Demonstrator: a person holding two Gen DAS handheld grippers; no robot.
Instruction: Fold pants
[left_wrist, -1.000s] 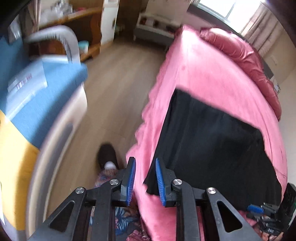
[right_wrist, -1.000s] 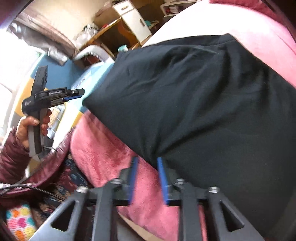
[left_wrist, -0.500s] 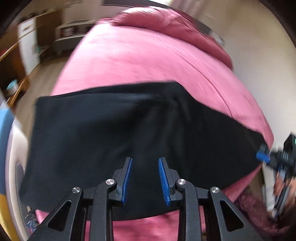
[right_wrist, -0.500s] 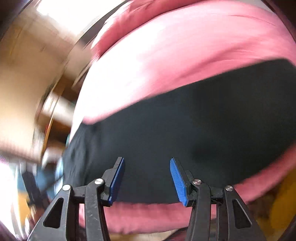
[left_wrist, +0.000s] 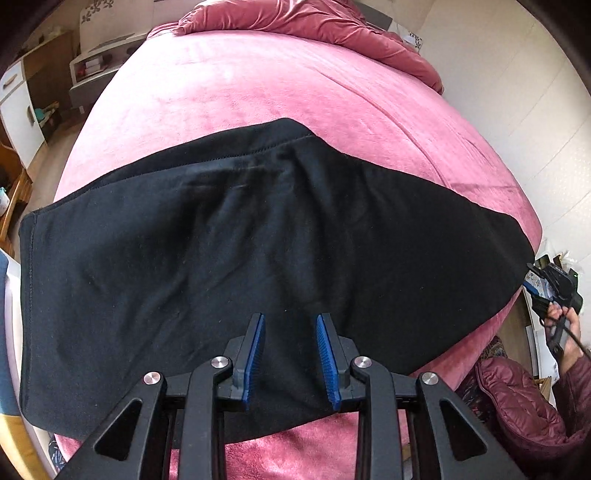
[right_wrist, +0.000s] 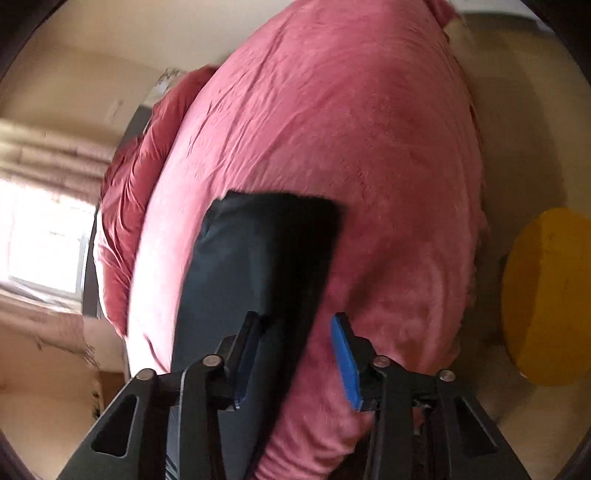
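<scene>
Black pants lie spread flat across the near part of a pink bed, also shown lengthwise in the right wrist view. My left gripper is open and empty, hovering over the pants' near edge. My right gripper is open and empty, above one end of the pants, straddling their right edge. The right gripper also shows in the left wrist view at the far right, just off the pants' end, held in a hand.
A crumpled pink duvet lies at the head of the bed. Wooden and white furniture stands left of the bed. A yellow round shape sits right of the bed. A window is at the left.
Both grippers have swung from the bed's corners. The left now faces across the pants' long side. The right has opened wider and turned along the pants' length.
</scene>
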